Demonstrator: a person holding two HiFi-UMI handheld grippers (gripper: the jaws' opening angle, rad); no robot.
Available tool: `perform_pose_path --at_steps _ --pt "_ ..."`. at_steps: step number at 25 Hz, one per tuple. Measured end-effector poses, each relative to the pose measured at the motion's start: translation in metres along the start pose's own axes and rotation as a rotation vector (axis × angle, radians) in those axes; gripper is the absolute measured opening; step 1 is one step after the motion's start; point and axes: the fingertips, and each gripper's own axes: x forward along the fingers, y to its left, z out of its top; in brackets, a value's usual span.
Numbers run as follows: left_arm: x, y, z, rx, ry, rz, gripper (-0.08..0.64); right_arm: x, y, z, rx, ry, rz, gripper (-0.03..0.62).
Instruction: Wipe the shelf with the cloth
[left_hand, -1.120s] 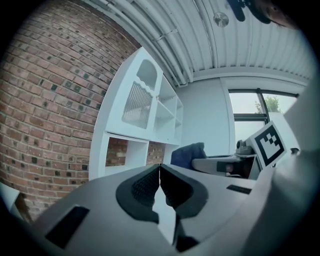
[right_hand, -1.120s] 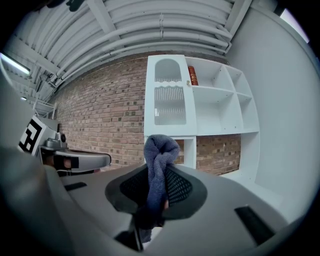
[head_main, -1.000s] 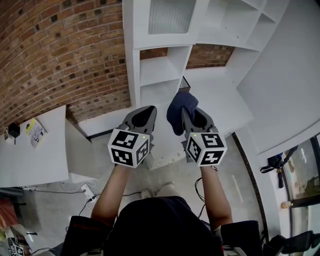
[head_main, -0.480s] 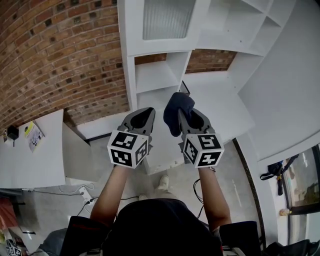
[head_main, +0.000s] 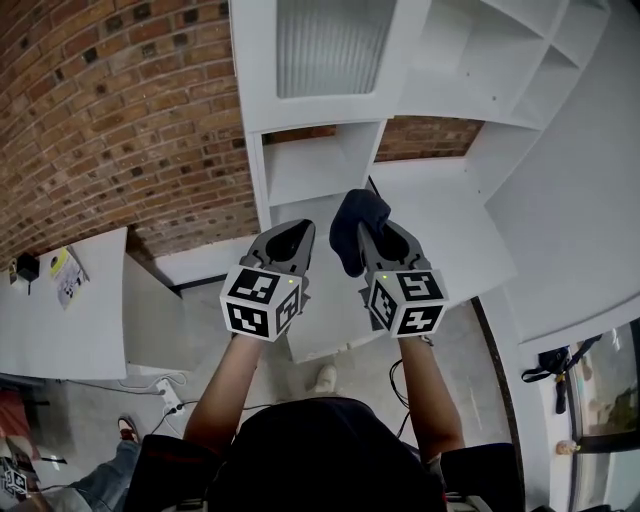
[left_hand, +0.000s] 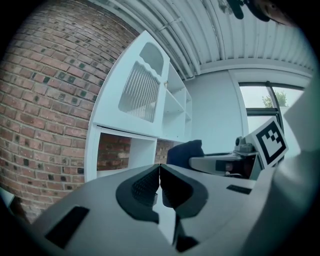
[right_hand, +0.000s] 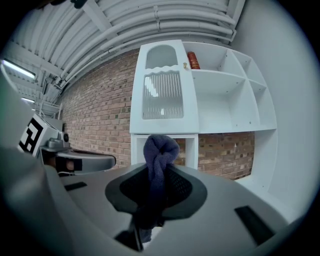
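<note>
While raised before the white shelf, clamped the dark blue cloth.
Pinched cloth in right gripper, bunched above its tips; held left gripper at 9 o'clock of it, pressed together on nothing.

Two grippers show, the left gripper and the right gripper; one dark blue cloth; one white shelf unit with one ribbed door panel. One reddish item stands on its top shelf; one white bench lies at the left.
</note>
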Motion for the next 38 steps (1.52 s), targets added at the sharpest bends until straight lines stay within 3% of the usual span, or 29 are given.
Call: perform_pose_path --at_steps 26,38 --pt "0.077 0.035 -0.003 -0.007 -0.009 0.18 0.017 0.089 -0.065 -0.008 -0.021 0.018 0.137 0.083" --pt "0.082 0.049 -0.015 -0.031 0.018 0.225 0.017 0.124 -0.078 -0.03 -0.108 0.084 0.112 0.083"
